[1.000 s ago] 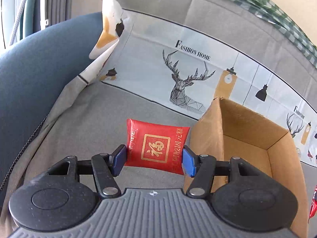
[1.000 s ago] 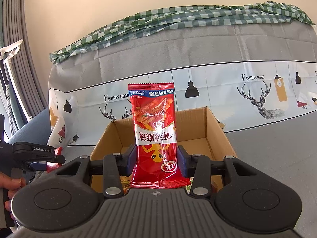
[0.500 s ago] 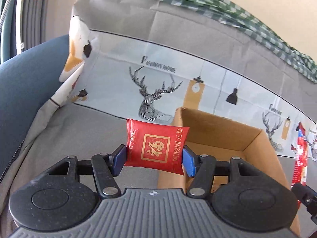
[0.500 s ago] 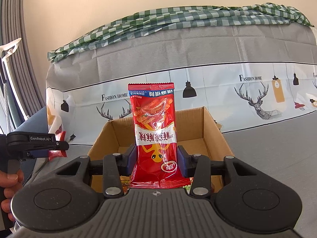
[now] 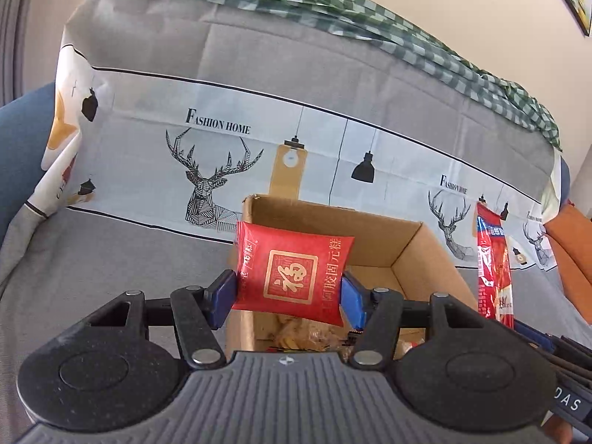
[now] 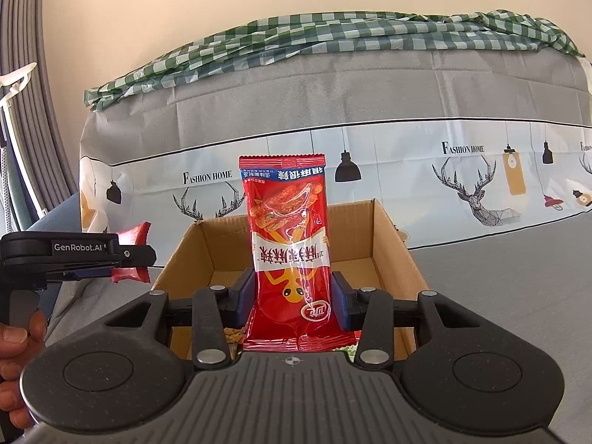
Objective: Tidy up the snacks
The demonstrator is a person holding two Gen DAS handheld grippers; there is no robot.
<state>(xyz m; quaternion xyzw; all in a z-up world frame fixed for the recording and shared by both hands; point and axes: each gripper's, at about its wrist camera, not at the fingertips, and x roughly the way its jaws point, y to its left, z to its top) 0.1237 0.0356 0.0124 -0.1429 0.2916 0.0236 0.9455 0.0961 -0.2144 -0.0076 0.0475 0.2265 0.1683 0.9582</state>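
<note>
While the left gripper (image 5: pixel 288 296) clamps its blue pads on the two short ends of a red pillow packet (image 5: pixel 292 277), the packet's long axis runs from 9 to 3 o'clock across the left wrist view, its gold square emblem facing the camera. The packet hangs over the near left corner of an open cardboard box (image 5: pixel 425 255), which sits on a grey sofa cover (image 5: pixel 111 251) printed with deer. At 3 o'clock in that view, a long red snack bag (image 5: pixel 494 270) stands edge-on. In the right wrist view, the left gripper (image 6: pixel 129 259) shows at 9 o'clock, a hand (image 6: pixel 18 336) below it. At centre, the right gripper (image 6: pixel 292 299), jaws partly closed, pinches the long red snack bag (image 6: pixel 286 248) by its lower sides; the bag stands upright, long axis from 6 to 12 o'clock, its print upside down, over the box (image 6: pixel 392 248).
</note>
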